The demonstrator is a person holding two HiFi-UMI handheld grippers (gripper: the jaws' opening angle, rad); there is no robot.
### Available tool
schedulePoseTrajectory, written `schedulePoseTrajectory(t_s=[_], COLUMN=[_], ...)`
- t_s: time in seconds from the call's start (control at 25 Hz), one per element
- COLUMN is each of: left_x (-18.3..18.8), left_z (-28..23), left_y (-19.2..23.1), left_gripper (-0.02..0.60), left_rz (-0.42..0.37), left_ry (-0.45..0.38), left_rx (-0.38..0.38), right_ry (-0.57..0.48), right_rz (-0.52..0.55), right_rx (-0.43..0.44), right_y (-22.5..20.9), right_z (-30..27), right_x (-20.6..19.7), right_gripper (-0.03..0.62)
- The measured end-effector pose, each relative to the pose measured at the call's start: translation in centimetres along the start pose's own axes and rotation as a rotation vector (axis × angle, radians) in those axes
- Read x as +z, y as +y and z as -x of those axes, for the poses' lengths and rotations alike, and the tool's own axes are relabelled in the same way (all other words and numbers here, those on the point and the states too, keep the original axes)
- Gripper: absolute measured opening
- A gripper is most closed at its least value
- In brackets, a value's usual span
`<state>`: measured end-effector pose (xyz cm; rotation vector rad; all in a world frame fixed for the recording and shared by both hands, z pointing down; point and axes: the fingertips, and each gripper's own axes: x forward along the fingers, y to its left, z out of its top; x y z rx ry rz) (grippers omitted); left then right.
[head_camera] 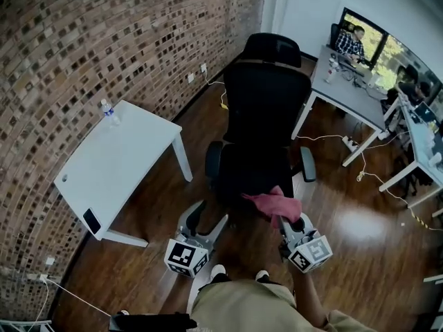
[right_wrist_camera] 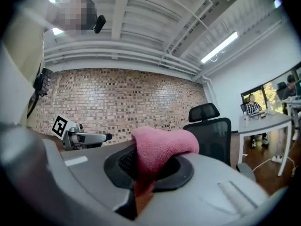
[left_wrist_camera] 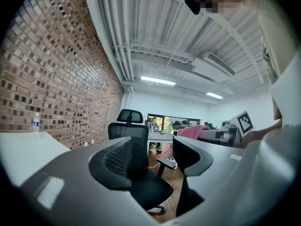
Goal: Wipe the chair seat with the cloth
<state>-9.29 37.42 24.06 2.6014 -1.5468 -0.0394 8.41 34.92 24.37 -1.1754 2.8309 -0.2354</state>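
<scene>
A black office chair with a mesh back and headrest stands in front of me, its seat facing me. My right gripper is shut on a pink cloth, which hangs over the seat's front right edge. In the right gripper view the pink cloth bulges up between the jaws, with the chair behind it. My left gripper is open and empty, just off the seat's front left. In the left gripper view the chair shows between the spread jaws.
A white table with a water bottle stands at the left against the brick wall. White desks with people sitting at them fill the back right. Cables lie on the wooden floor at the right.
</scene>
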Motion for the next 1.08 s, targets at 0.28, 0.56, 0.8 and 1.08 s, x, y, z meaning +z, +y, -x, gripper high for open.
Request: schedulePoseTrajectory(t_s=[0.28,0.56,0.8,1.08], left_x=[3.5,4.3,3.9,4.2], left_z=[-2.8,-6.4,-7.1,-7.2], left_y=[-5.2,-10.9,-11.7,-11.1], left_gripper=[0.259,0.258,0.258,0.255], left_rz=[0.005,-0.045,-0.090,-0.098], left_ry=[-0.080,-0.074,-0.048,-0.055], left_rx=[0.035,-0.039,-0.056,-0.040], right_ry=[-0.022,-0.001,-0.082,-0.078], right_rz=[0.099,0.089,0.017,-0.023], right_rx=[0.039,-0.046,-0.011,-0.008], right_y=[0.0,-4.4,-5.4,-5.7], right_z=[3.0,6.3,7.2,6.9], right_x=[3.6,3.6,4.5,3.9], right_gripper=[0.020,0.020,0.020,0.020])
